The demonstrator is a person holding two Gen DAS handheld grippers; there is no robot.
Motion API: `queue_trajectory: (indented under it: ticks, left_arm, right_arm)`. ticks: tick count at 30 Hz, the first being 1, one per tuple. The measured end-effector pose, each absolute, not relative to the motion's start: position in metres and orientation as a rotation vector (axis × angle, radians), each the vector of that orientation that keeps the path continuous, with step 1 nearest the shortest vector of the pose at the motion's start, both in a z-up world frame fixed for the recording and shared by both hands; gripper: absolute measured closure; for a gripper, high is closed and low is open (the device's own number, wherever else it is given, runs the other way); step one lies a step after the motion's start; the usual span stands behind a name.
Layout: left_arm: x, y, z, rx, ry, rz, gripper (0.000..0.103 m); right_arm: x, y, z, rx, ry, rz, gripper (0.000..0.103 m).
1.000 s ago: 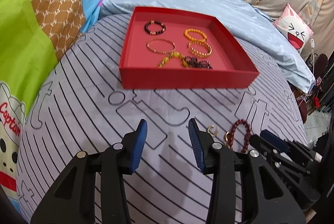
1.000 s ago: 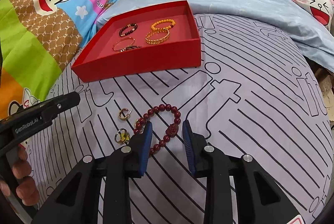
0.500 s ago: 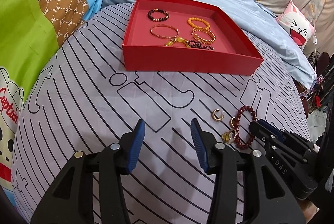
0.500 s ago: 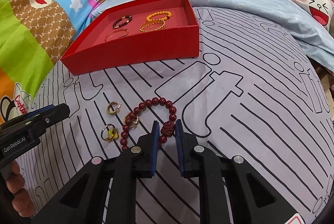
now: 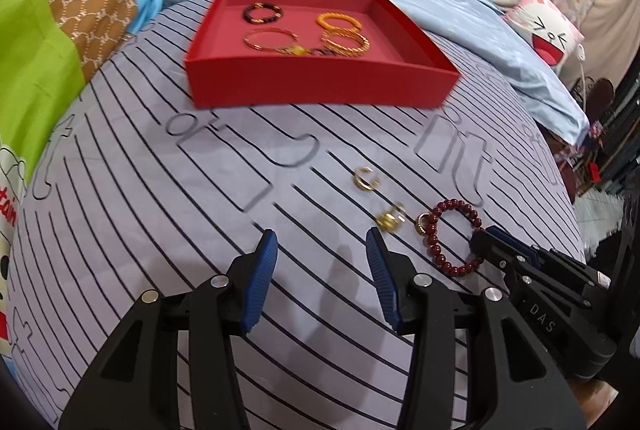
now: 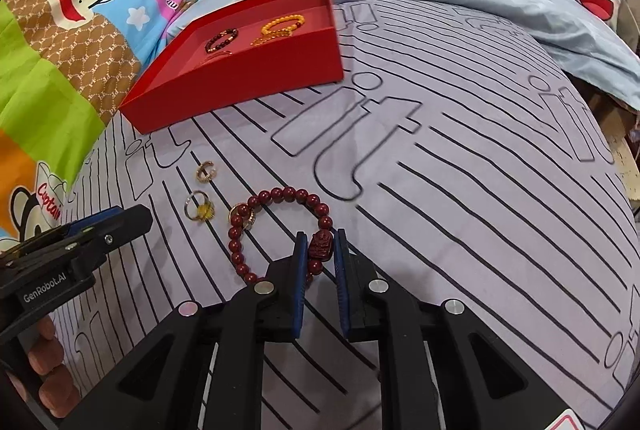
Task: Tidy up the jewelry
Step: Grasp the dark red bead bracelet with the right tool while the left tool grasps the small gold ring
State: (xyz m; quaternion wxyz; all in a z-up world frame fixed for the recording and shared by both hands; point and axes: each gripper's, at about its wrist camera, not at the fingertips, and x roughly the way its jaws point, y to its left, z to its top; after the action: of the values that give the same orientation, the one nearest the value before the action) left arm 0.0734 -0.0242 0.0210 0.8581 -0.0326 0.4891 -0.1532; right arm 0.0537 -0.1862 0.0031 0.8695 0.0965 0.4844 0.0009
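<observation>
Dark red bead bracelet [image 6: 280, 230] flat on striped sheet, its carved bead pinched between blue pads [image 6: 299, 266]. Three gold rings [image 6: 199, 206] just left of it. Red tray [image 5: 320, 85] beyond, holding several bracelets [image 5: 344, 39].

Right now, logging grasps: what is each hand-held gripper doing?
Left hand-held gripper: open, holding nothing.
Right hand-held gripper: closed on the dark red bead bracelet.

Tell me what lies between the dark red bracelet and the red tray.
In the right wrist view, only striped sheet lies between the bracelet and the tray; the rings lie left.
</observation>
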Motion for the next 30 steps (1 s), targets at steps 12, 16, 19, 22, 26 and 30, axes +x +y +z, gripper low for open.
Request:
queue_trajectory:
  ticks: [12, 16, 19, 22, 26, 30]
  left_arm:
    - [0.073, -0.059, 0.016, -0.035, 1.022, -0.383, 0.051]
    - [0.080, -0.065, 0.012, -0.029, 1.027, -0.385, 0.060]
    - [0.084, -0.067, 0.009, -0.038, 1.039, -0.393, 0.072]
    - [0.088, -0.065, 0.007, -0.044, 1.042, -0.388, 0.082]
    - [0.090, -0.063, 0.007, -0.059, 1.049, -0.399, 0.097]
    - [0.088, -0.060, 0.011, -0.058, 1.034, -0.407, 0.100]
  right_arm:
    - [0.035, -0.200, 0.008, 0.246, 1.011, 0.006, 0.091]
    - [0.036, -0.199, 0.005, 0.251, 1.017, 0.011, 0.090]
    - [0.036, -0.198, 0.003, 0.252, 1.021, 0.014, 0.090]
    - [0.037, -0.196, 0.003, 0.251, 1.021, 0.019, 0.090]
    - [0.038, -0.196, 0.003, 0.253, 1.021, 0.024, 0.090]
    - [0.038, -0.194, 0.010, 0.252, 1.007, 0.036, 0.090]
